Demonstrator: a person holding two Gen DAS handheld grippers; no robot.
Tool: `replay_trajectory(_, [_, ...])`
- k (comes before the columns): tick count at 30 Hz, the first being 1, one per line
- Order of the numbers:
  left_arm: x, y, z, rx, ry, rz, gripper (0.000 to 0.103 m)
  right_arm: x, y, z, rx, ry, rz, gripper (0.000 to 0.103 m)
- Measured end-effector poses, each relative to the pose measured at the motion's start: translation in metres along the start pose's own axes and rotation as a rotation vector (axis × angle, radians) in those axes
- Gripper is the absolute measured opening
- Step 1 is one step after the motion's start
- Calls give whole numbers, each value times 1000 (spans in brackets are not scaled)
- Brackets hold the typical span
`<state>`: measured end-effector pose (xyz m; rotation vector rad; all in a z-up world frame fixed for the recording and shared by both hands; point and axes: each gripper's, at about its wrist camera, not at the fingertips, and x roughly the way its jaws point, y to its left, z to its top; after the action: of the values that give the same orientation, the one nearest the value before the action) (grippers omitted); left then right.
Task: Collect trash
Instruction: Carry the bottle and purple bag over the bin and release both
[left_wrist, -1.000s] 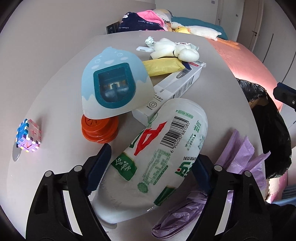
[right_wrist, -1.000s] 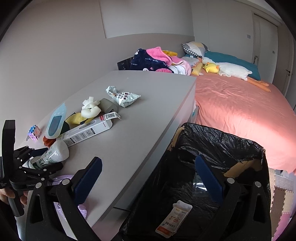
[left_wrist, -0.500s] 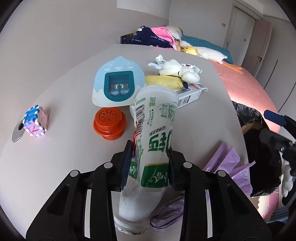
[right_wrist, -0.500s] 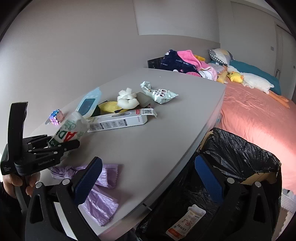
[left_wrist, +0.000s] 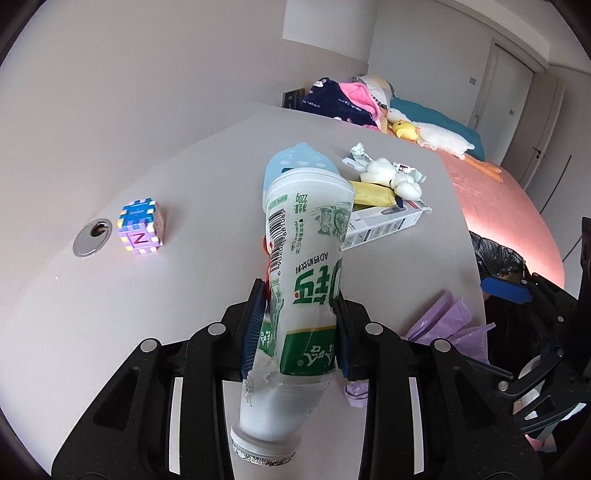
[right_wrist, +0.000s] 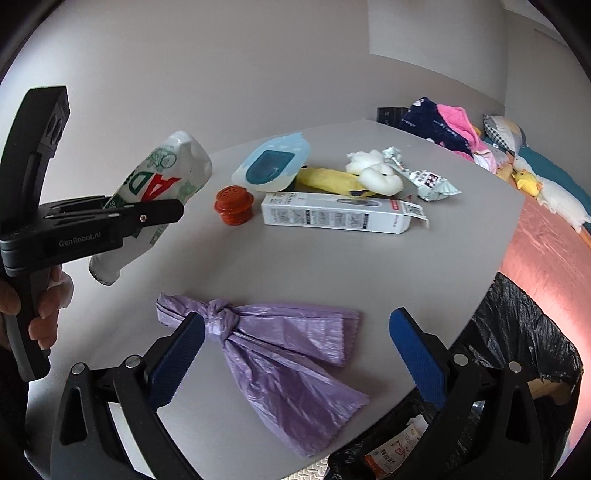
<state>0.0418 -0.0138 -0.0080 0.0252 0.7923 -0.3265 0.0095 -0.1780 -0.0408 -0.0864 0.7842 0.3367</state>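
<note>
My left gripper (left_wrist: 299, 314) is shut on a white plastic drink bottle (left_wrist: 306, 258) with a green label, held off the grey table with its foil-rimmed mouth toward the camera. The right wrist view shows that gripper (right_wrist: 110, 218) and the tilted bottle (right_wrist: 166, 173) at the left, with a hand on the handle. My right gripper (right_wrist: 295, 332) stands open just above a knotted purple plastic bag (right_wrist: 288, 343) at the table's near edge, with nothing between its fingers. A bin lined with a black trash bag (right_wrist: 524, 350) stands beside the table at the right, with a packet inside.
Further back on the table (right_wrist: 258, 266) lie a white carton (right_wrist: 332, 218), an orange cap (right_wrist: 234, 205), a blue pouch (right_wrist: 273, 166), a yellow wrapper (right_wrist: 328, 179), white foam pieces (right_wrist: 376, 173) and a silver wrapper (right_wrist: 432, 182). A coloured cube (left_wrist: 140, 225) sits by a metal grommet (left_wrist: 91, 236). A pink bed (left_wrist: 509, 210) lies beyond.
The left gripper closed on the lying bottle and lifted it off the table. The right gripper swung left, from over the black bin to over the purple bag.
</note>
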Motion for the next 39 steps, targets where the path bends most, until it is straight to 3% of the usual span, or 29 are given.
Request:
replay_trajectory(3, [-10, 6, -5, -14, -16, 9, 33, 11, 10, 2, -20, 29, 11, 97])
replay_trajectory(10, [-18, 11, -8, -41, -18, 15, 33, 30, 16, -5, -11, 97, 7, 78])
replay_trajectory(12, [-17, 11, -9, -40, -18, 11, 33, 29, 19, -7, -25, 94, -1, 67])
replay_trajectory(14, [-19, 9, -10, -35, -19, 8, 33, 26, 20, -8, -24, 94, -10, 48])
replay_trajectory(20, [-16, -3, -10, -20, -11, -9, 33, 20, 14, -11, 12, 93, 0, 23])
replay_trajectory(39, [-1, -64, 5, 41, -4, -110, 33, -30, -58, -15, 163, 13, -80, 20])
